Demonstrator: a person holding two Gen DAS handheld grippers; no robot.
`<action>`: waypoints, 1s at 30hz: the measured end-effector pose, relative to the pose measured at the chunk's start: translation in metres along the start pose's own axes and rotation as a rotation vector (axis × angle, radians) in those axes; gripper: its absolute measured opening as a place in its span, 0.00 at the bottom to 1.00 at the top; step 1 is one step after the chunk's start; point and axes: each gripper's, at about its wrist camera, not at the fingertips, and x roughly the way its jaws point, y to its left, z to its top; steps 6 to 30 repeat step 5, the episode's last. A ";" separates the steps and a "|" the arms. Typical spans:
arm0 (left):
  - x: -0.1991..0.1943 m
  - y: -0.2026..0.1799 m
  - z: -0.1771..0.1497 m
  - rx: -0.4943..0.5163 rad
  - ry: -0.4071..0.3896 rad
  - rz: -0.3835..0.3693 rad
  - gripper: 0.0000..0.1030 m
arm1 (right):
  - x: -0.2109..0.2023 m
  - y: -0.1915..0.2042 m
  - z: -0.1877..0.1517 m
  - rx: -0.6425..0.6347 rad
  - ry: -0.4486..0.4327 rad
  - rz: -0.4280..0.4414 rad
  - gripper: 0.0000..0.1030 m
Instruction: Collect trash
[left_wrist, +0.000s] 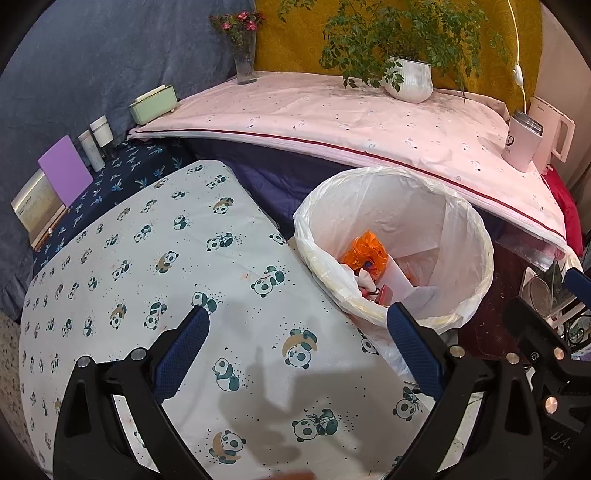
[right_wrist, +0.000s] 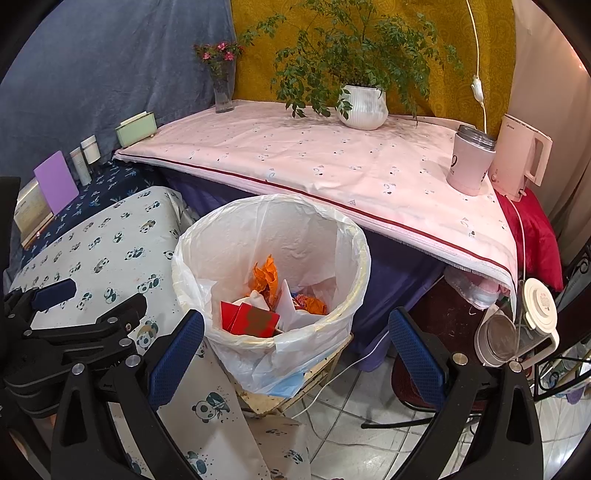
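Note:
A white bin with a plastic liner (left_wrist: 458, 236) (right_wrist: 295, 229) stands beside the panda-print table (left_wrist: 147, 277) (right_wrist: 110, 251). Inside lie orange wrappers (left_wrist: 364, 251) (right_wrist: 266, 275), white paper (right_wrist: 295, 302) and a red packet (right_wrist: 255, 319). My left gripper (left_wrist: 297, 328) is open and empty above the table, its right finger near the bin's rim. My right gripper (right_wrist: 295, 332) is open and empty, hovering over the bin's near rim. The left gripper also shows at the left of the right wrist view (right_wrist: 88, 302).
A pink-covered table (left_wrist: 332, 118) (right_wrist: 314, 162) behind the bin holds a potted plant (right_wrist: 364, 107), flower vase (right_wrist: 223, 88), pink tumbler (right_wrist: 471, 162) and kettle (right_wrist: 521, 162). A purple card (left_wrist: 65, 171), bottles and a green box (left_wrist: 151, 103) stand at left. A cable (right_wrist: 332, 373) crosses the tiled floor.

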 end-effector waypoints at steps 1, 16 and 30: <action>-0.001 0.000 0.000 -0.001 -0.002 -0.004 0.90 | 0.000 0.000 0.000 0.001 0.000 0.000 0.93; 0.000 0.001 0.000 0.006 0.005 -0.013 0.90 | 0.000 0.000 0.000 -0.001 -0.001 -0.001 0.93; 0.000 0.001 0.000 0.006 0.005 -0.013 0.90 | 0.000 0.000 0.000 -0.001 -0.001 -0.001 0.93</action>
